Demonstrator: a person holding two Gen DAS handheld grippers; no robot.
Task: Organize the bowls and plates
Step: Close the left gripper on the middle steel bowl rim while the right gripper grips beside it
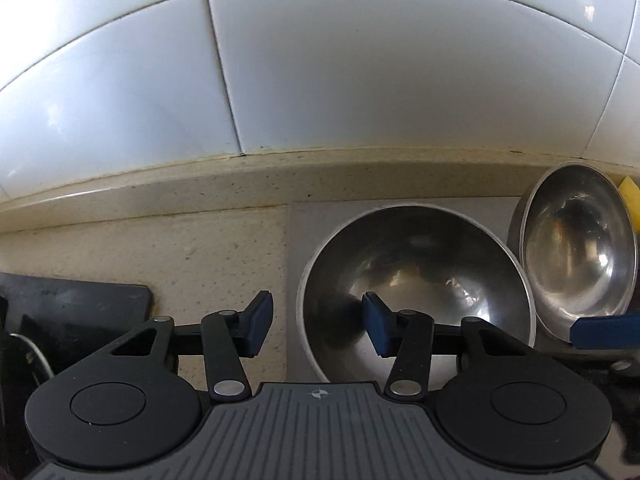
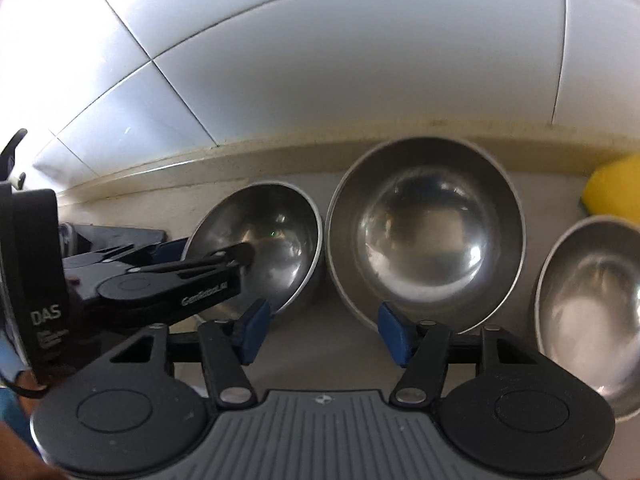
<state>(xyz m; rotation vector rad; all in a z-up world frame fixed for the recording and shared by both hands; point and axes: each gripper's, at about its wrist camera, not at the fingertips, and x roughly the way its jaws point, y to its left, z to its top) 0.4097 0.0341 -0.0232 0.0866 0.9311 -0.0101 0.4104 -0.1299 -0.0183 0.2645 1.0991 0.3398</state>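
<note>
Big white tiled wall behind a beige speckled counter. Three steel bowls sit in a row on it: left bowl, middle bowl, right bowl. Left gripper straddles the left bowl's rim, jaws apart, not pinching yet. Right gripper hangs just before the middle bowl's near rim, jaws apart, nothing between them.

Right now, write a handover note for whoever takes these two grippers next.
Left gripper: open, straddling the near rim of the left bowl, not clamped.
Right gripper: open, empty, just short of the middle bowl.
Third bowl sits to the right; all on the grey mat, none nested.
Done: nothing stacked yet.
Left: grip and nest the bowls. No plates in view.
</note>
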